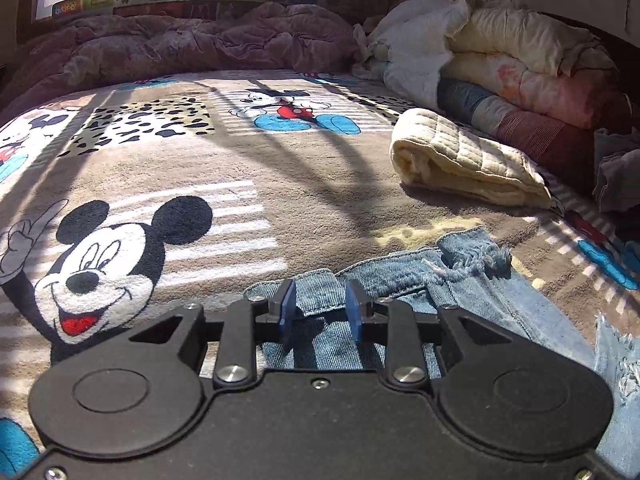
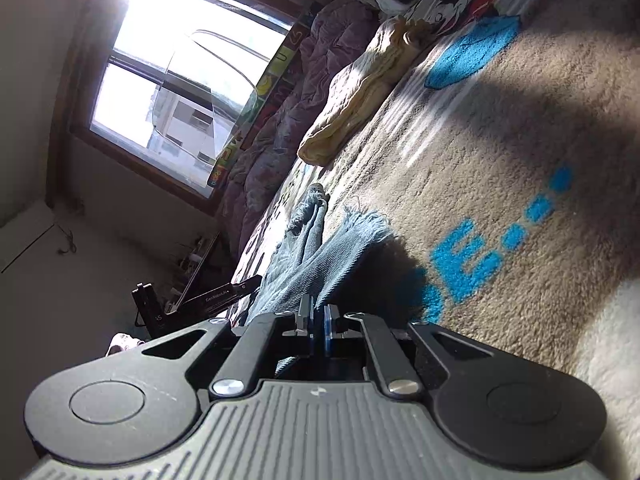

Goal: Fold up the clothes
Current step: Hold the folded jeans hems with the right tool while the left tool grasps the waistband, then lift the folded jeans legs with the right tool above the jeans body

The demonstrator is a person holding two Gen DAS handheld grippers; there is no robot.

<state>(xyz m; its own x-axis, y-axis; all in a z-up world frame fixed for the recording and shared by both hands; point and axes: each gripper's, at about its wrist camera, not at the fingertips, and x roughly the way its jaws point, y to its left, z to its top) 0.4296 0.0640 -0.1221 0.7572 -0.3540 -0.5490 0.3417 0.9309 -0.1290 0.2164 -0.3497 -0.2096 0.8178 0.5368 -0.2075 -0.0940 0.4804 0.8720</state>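
Observation:
Blue denim jeans [image 1: 400,276] with frayed, ripped edges lie on the cartoon-mouse blanket [image 1: 240,168] covering the bed. My left gripper [image 1: 320,308] is open, its blue pads [image 1: 286,310] straddling a raised fold of the denim at the near edge. The right wrist view is rolled sideways. There my right gripper [image 2: 318,320] is shut on the jeans [image 2: 320,264], which run away from it to a frayed hem [image 2: 360,220]. The left gripper's black body [image 2: 224,296] shows at the jeans' far side.
A folded cream quilted blanket [image 1: 460,156] lies behind the jeans to the right. Stacked quilts [image 1: 520,60] fill the far right of the bed. A rumpled purple comforter [image 1: 180,44] lies along the far edge under a bright window [image 2: 172,72]. Grey clothing [image 1: 616,176] sits at the right.

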